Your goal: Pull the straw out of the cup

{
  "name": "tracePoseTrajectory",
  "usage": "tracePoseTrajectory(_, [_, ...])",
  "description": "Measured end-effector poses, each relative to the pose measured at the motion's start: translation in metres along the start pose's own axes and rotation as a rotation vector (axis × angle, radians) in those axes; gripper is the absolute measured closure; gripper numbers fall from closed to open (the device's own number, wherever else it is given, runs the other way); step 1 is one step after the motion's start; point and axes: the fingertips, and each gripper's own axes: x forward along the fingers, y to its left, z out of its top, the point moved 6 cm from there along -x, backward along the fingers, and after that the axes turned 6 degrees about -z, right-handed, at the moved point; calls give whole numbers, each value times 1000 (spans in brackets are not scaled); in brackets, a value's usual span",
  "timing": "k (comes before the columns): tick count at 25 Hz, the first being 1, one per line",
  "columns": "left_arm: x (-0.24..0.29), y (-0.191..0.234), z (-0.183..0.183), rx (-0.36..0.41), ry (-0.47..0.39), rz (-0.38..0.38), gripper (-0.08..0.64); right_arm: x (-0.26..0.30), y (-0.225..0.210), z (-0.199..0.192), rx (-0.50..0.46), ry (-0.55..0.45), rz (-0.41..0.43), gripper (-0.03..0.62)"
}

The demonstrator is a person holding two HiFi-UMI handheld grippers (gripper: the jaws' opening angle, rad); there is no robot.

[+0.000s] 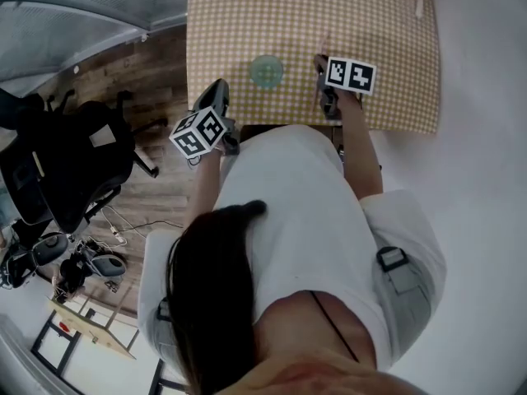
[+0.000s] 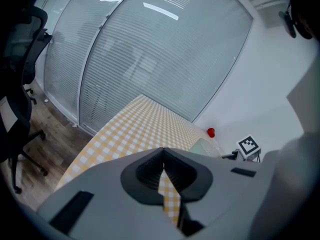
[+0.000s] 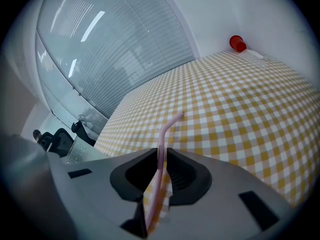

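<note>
Right gripper [image 3: 160, 153]: jaws nearly together, clamped on the pink straw [image 3: 167, 126], which rises between them with its bent tip over the yellow-checked counter [image 3: 240, 104]. The straw is clear of the cup [image 1: 265, 72], which stands on the counter between the two grippers in the head view. Left gripper [image 2: 163, 156]: jaws closed tip to tip, nothing in them, at the counter's near edge. A small red object [image 3: 236, 43], possibly a cap, sits at the far corner.

Cup [image 1: 266, 72] on table [image 1: 387, 48]; chair [image 1: 66, 163] leftward
</note>
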Motion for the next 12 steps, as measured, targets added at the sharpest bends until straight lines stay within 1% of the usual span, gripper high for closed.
tracePoseTrajectory(5, [-3, -1, 0, -7, -15, 12, 549, -2, 1, 2, 3, -5, 25, 540])
tracePoseTrajectory(6, [-3, -2, 0, -10, -18, 9, 549, -1, 2, 3, 1, -6, 34, 522])
tracePoseTrajectory(7, [-3, -2, -1, -13, -19, 9, 549, -1, 3, 3, 0, -4, 44, 486])
tracePoseTrajectory(8, [-4, -2, -2, -16, -19, 8, 549, -1, 4, 3, 0, -2, 55, 473])
tracePoseTrajectory(12, [-6, -3, -2, -16, -30, 7, 549, -5, 7, 3, 21, -12, 87, 468])
